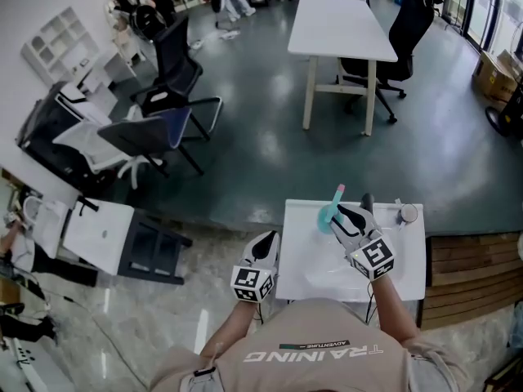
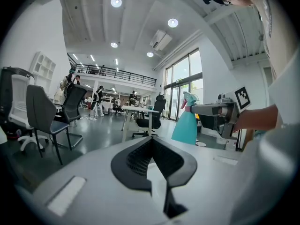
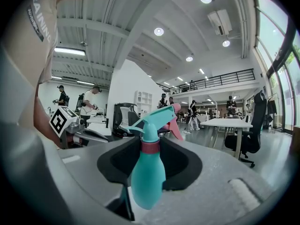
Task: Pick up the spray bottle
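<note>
White bench (image 1: 409,261) in front of person, small, rectangular.

Right gripper (image 1: 341,217) over bench's far middle, fingers pinching spray bottle by its body, one on each side.

Left gripper (image 1: 266,247) just beside bench's left edge, well apart from bottle, fingers pressed together, nothing between them.

Spray bottle (image 3: 147,172): teal body, pink collar and trigger, nozzle pointing away from person. Cannot tell whether its base is clear of bench.

Small round white object (image 1: 408,213) at bench's far right corner.
</note>
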The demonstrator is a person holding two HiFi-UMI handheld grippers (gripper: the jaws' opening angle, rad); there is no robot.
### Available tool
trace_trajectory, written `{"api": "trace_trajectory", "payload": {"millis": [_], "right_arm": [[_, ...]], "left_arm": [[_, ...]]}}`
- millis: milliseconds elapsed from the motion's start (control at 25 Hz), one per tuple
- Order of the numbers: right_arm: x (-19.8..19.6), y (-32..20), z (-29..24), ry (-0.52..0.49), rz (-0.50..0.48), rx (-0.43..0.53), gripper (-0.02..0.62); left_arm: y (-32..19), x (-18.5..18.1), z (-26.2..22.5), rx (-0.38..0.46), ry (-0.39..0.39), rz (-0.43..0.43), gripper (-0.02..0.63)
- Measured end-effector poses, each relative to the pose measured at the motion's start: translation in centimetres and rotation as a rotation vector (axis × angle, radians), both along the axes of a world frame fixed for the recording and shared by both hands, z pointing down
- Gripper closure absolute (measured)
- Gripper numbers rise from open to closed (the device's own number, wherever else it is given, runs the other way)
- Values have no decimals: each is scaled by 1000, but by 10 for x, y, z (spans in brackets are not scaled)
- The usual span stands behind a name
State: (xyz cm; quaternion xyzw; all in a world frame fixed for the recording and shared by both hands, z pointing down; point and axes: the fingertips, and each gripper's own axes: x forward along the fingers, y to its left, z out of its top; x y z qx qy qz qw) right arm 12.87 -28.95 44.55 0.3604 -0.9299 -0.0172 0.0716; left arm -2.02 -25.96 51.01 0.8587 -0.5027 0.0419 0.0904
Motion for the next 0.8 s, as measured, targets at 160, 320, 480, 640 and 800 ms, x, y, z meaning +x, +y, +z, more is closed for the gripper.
{"api": "trace_trajectory", "payload": {"millis": [160, 320, 480, 640, 800], "right_arm": [[0, 3, -1, -7, 2, 8, 463], [0, 5, -4, -2, 5, 15, 463], [1, 4, -7, 2, 11, 30, 463], [4, 4, -6, 4, 23, 29, 463], [5, 6, -7, 5, 30, 34, 463]], "left_arm": [[2, 0, -2, 6, 0, 1, 588], [4, -2, -2, 8, 0, -3, 588], [3, -5, -2, 18, 4, -10, 588], [3, -6, -2, 21, 10, -16, 588], [6, -6, -2, 20, 11, -17, 588]]}}
